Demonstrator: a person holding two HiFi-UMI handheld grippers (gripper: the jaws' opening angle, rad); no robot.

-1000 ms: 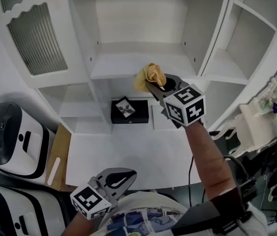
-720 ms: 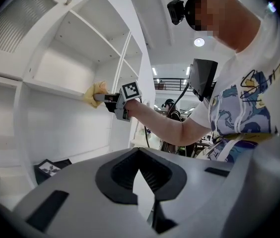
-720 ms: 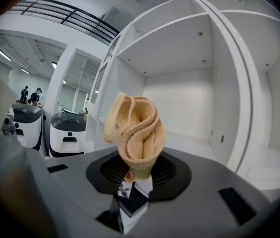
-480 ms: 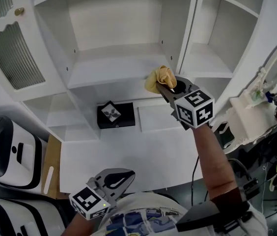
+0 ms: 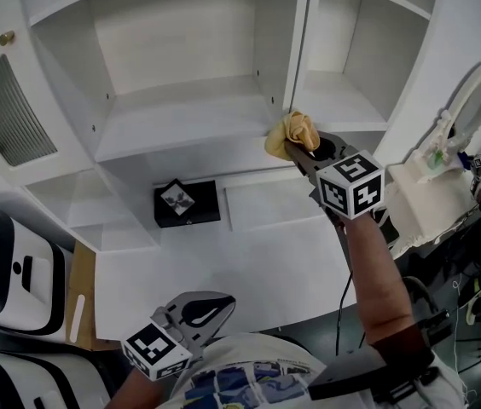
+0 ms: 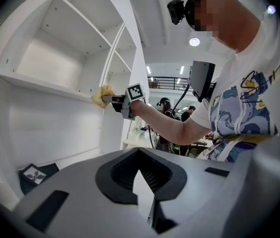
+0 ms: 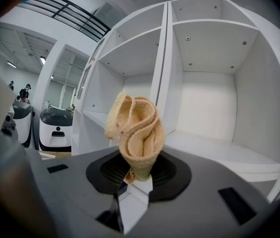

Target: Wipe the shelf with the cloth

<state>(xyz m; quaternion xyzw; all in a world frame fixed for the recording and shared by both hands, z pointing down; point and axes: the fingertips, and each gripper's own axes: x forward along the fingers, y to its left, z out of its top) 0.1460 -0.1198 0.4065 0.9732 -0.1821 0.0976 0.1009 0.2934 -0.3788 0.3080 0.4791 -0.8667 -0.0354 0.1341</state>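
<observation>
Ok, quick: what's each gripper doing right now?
Left gripper: closed, holding nothing.
Right gripper: closed on the bunched yellow cloth.

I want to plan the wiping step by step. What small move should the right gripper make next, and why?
Probably ease the right gripper forward and down, laying the cloth on the shelf board. Its jaws are shut on the bunched cloth, which is held near the front edge by the divider, not yet flat on the board.
</observation>
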